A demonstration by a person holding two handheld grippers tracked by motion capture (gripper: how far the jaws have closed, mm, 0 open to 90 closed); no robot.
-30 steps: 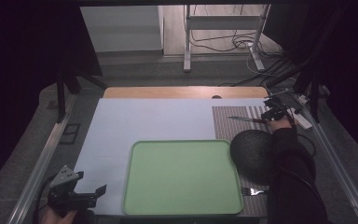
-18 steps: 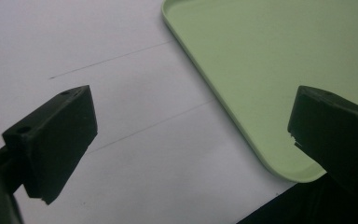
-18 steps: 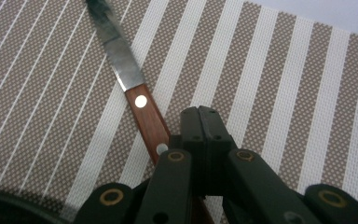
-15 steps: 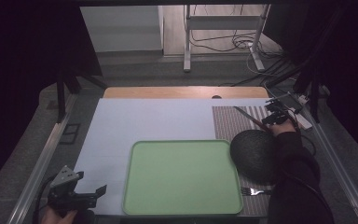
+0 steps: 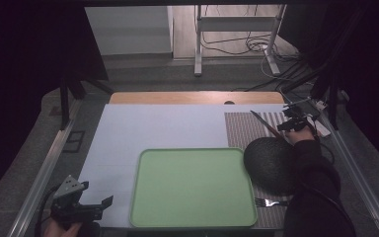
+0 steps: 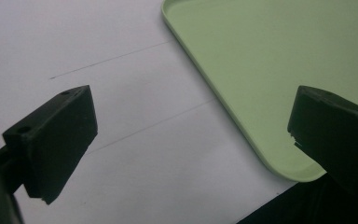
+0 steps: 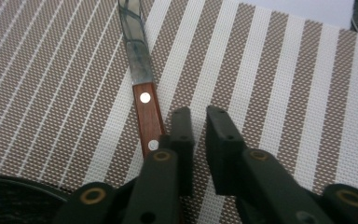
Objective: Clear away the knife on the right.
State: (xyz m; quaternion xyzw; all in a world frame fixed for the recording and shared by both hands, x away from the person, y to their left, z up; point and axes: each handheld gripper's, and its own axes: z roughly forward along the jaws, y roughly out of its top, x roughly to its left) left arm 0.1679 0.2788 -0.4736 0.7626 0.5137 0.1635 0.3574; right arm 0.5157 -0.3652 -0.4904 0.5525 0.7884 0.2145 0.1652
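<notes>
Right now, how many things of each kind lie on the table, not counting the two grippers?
Knife: 1
Fork: 1
Dark round bowl: 1
Green tray: 1
Striped placemat: 1
Total: 5

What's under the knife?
The knife lies on a brown-and-white striped mat. Its handle end is hidden behind the right gripper, whose jaws have just been opening with nothing between them.

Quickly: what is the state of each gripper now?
Left gripper: open, holding nothing.
Right gripper: jaws just opening a little, nothing between them; the knife lies beside them on the placemat.
</notes>
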